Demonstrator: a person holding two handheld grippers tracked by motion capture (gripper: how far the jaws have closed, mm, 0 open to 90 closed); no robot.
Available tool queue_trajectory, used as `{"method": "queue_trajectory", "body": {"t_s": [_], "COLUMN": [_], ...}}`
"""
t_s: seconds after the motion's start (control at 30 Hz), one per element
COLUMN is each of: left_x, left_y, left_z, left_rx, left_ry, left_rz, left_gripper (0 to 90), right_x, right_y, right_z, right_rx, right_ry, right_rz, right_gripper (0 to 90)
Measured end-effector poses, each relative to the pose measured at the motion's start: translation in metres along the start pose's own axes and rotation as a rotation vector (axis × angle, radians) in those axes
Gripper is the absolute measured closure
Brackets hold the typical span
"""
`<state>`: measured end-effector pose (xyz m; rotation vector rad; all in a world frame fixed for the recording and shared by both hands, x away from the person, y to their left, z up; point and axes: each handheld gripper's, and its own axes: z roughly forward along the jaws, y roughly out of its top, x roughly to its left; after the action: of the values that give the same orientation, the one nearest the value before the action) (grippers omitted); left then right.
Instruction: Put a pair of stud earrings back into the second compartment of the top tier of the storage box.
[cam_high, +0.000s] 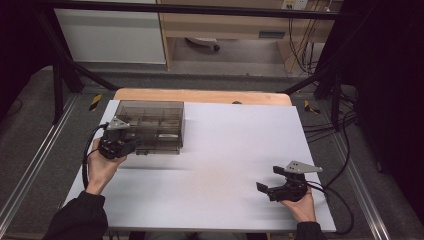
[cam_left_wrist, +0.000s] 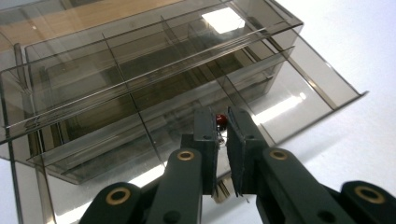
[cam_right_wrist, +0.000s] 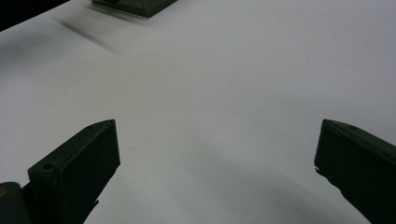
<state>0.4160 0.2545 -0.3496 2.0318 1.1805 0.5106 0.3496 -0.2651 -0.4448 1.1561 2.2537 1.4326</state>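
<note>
The left gripper (cam_left_wrist: 223, 135) is clamped on a small red part (cam_left_wrist: 221, 121) with thin metal legs, pinched between the tips of its jaws; the part hangs just in front of the smoked plastic organiser (cam_left_wrist: 140, 79), over its pulled-out drawer (cam_left_wrist: 299, 93). Judging from this, the step in hand is to bring the part over a drawer compartment and drop it there; it would go best if the person kept the squeeze steady until the part is well inside the drawer's walls, since the part is tiny and held only at the very tips; a tilt or a knock against a thin divider could flick it out. The jaws should come down low before letting go, so the part does not bounce onto the white table (cam_high: 225, 150); which compartment is meant cannot be told.

In the high view the left gripper (cam_high: 134, 143) sits at the organiser's (cam_high: 152, 125) near left corner, pointing right along its front, the left hand (cam_high: 102, 167) wrapped under it with the forearm coming in from the lower left. The right gripper (cam_high: 267, 180) rests well apart at the table's near right edge, pointing left; its jaws stand wide, holding nothing, bare table between them.
</note>
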Motion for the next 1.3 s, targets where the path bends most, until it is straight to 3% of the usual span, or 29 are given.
{"method": "queue_trajectory", "body": {"t_s": [0.4, 0.77, 1.0, 1.03, 1.3], "left_x": [0.008, 0.009, 0.008, 0.008, 0.005], "left_y": [-0.007, -0.007, -0.005, -0.005, -0.007], "left_z": [0.021, 0.024, 0.014, 0.012, -0.004], "left_rx": [0.024, 0.04, 0.004, -0.001, -0.042], "left_ry": [0.017, 0.008, -0.004, -0.009, -0.039], "left_rz": [-0.022, -0.029, -0.031, -0.028, 0.002], "left_gripper": [81.9, 79.7, 64.3, 59.2, 44.2], "right_x": [0.0, 0.0, 0.0, 0.0, 0.0], "right_y": [0.0, 0.0, 0.0, 0.0, 0.0], "right_z": [0.0, 0.0, 0.0, -0.001, -0.001], "right_rx": [0.0, -0.003, -0.004, -0.004, -0.006], "right_ry": [0.0, 0.0, 0.0, -0.001, 0.0], "right_rz": [0.0, 0.001, 0.003, 0.003, 0.006], "right_gripper": [0.7, 0.7, 0.7, 0.7, 0.7]}}
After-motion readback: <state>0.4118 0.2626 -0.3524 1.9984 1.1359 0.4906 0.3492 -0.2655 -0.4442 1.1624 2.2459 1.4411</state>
